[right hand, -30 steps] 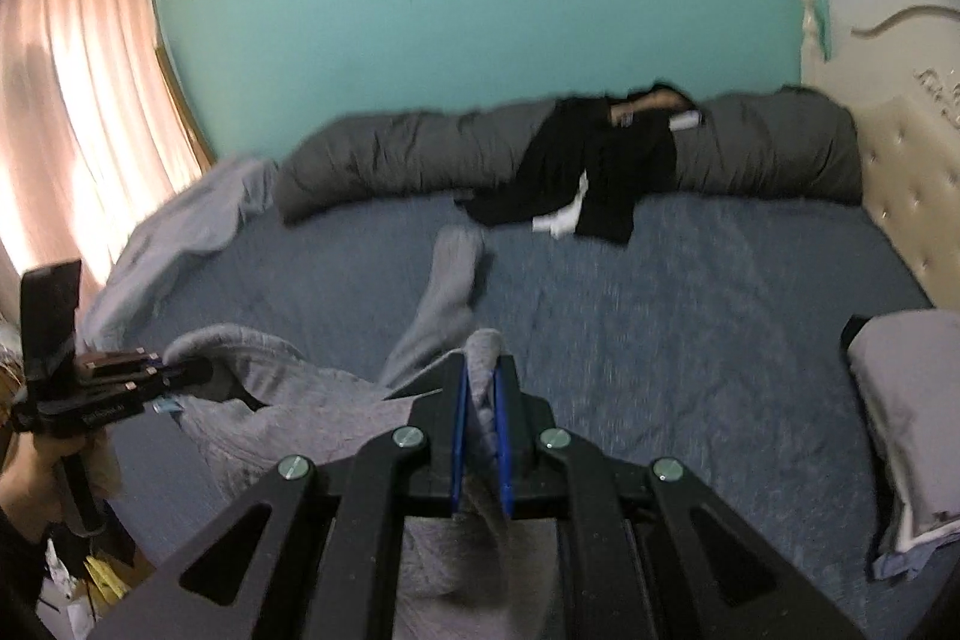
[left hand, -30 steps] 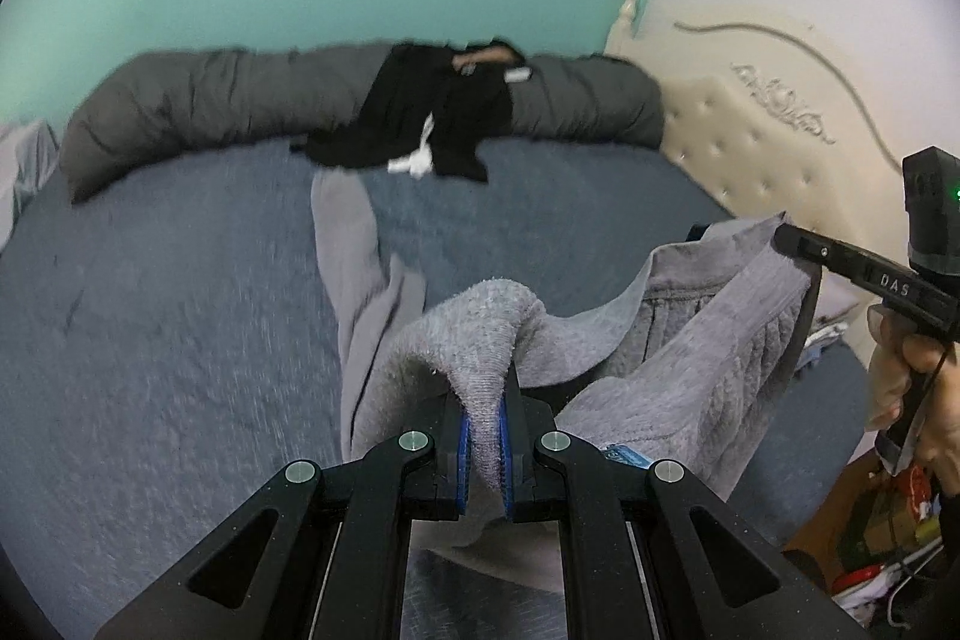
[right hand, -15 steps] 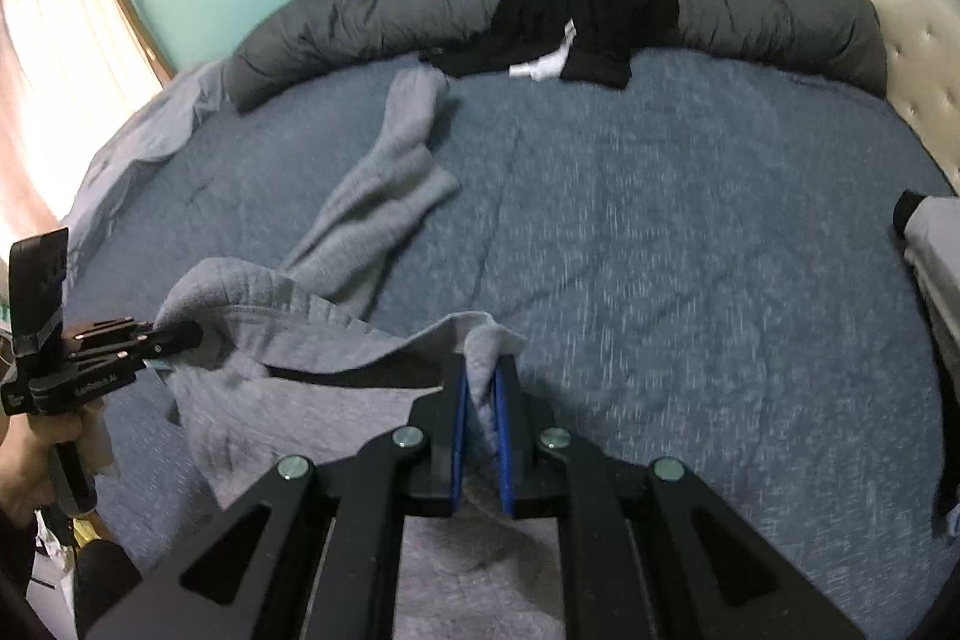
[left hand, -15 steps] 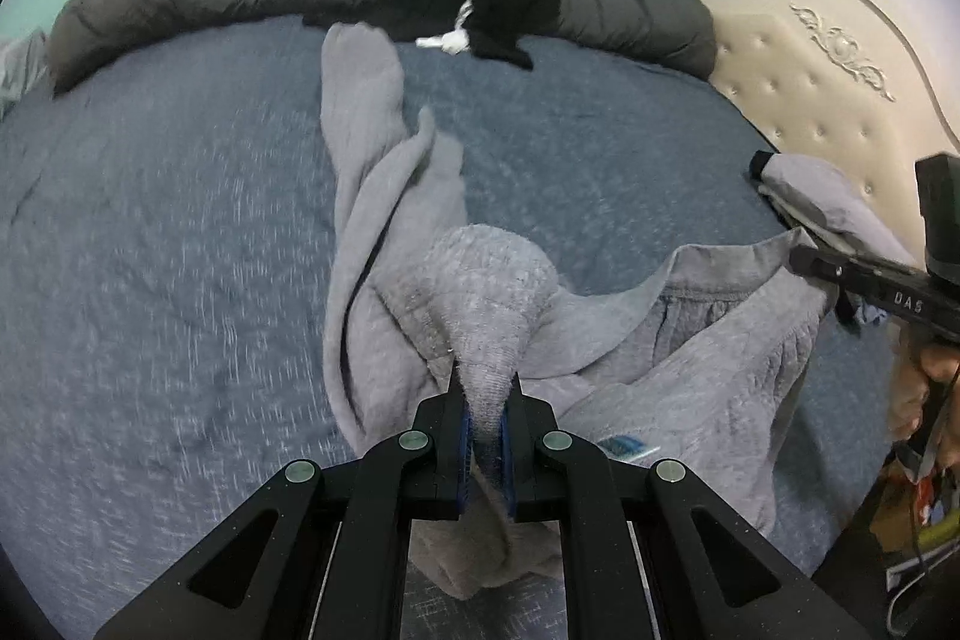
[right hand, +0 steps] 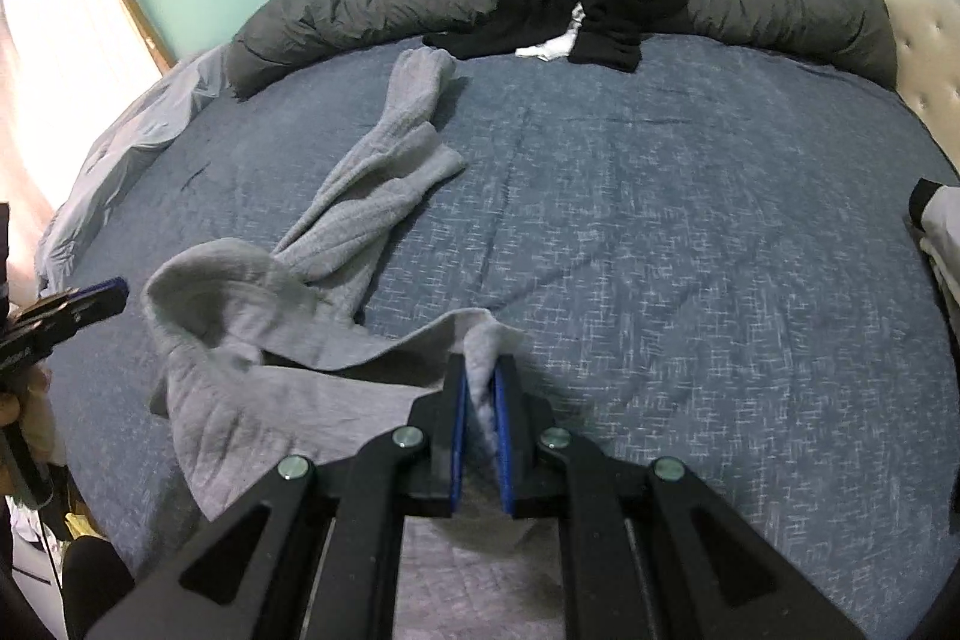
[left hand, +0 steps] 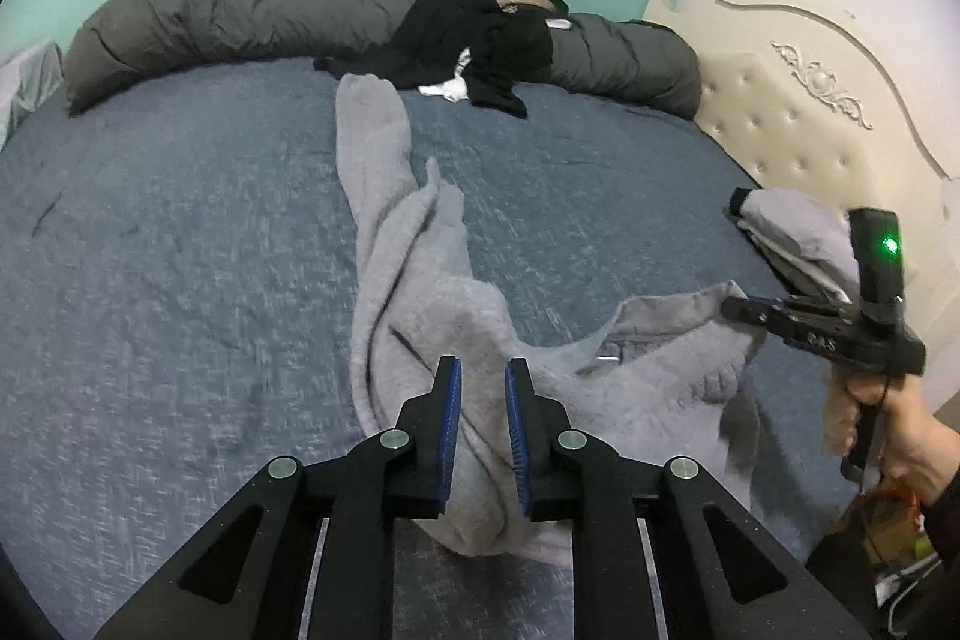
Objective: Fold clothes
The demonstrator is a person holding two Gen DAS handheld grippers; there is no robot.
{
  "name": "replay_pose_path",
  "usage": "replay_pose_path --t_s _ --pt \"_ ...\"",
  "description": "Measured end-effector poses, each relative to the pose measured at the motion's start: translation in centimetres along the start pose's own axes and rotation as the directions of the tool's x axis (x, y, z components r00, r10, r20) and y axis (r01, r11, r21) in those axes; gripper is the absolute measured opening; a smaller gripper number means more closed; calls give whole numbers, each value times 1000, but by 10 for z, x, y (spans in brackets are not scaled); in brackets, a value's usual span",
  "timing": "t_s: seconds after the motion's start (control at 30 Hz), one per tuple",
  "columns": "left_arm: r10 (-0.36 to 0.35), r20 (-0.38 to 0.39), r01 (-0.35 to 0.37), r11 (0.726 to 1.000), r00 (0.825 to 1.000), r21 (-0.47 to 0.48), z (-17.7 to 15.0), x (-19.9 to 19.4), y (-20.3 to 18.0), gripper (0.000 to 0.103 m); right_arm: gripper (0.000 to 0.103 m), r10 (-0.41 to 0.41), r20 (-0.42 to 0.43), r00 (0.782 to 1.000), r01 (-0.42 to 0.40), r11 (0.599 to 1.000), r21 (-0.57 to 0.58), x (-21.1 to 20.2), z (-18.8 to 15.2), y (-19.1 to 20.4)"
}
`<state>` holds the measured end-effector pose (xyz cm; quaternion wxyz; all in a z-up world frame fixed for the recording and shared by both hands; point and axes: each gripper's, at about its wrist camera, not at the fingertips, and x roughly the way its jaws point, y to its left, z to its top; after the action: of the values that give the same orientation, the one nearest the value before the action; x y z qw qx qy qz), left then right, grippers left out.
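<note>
We see a wide bed (left hand: 180, 232) under a blue-grey quilt, with a long dark grey duvet roll (left hand: 240, 16) along its far edge against the teal wall, and a cream tufted headboard (left hand: 798, 112) to the right. Black clothes (left hand: 474, 34) lie heaped on that roll, a bit of white showing among them. Nearer us, grey trousers (left hand: 396, 232) lie on the quilt — one leg stretched toward the black heap, the waist end rumpled close to the grippers. A folded grey pile (left hand: 792, 226) sits by the headboard. Our left gripper (left hand: 482, 382) has just been opening: its blue pads stand a little apart over the waist cloth and no longer pinch it. Our right gripper (right hand: 478, 376) — held by a hand (left hand: 900, 424) — is clamped on a fold of the waistband, low over the quilt.
</note>
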<state>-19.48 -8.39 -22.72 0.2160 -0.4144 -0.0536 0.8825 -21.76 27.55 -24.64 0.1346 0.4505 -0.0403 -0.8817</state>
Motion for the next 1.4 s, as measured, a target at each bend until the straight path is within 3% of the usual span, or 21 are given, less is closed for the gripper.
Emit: replay_pose_path --t_s 0.17,0.37,0.53,0.67,0.77,0.97,1.1,1.4 --pt "-1 -30 1 1000 1000 -18 15 18 -3 16 8 16 7 1000 -16 1000 -16 -6 -5 4" --pt "65 -105 -59 997 992 58 41 52 -16 16 8 34 14 999 -34 999 -29 -9 -8 2" --pt "60 -241 -43 996 969 75 43 92 -15 16 8 41 17 999 -40 998 -40 -11 -9 0" --pt "63 -271 -43 996 961 80 32 106 -9 14 8 39 23 999 -38 998 -40 -12 -9 -4" --pt "59 -246 -34 994 967 105 27 100 -10 6 8 38 42 998 -36 999 -34 -15 -6 -7" --pt "45 -163 -29 995 986 99 32 63 3 6 8 34 93 995 -29 998 -51 -26 18 8" --pt "52 -73 -49 998 996 48 39 26 25 5 8 50 135 990 -36 994 -102 -32 54 37" --pt "146 49 -141 985 988 -103 44 -50 110 5 8 158 198 967 -128 979 -159 -13 143 129"
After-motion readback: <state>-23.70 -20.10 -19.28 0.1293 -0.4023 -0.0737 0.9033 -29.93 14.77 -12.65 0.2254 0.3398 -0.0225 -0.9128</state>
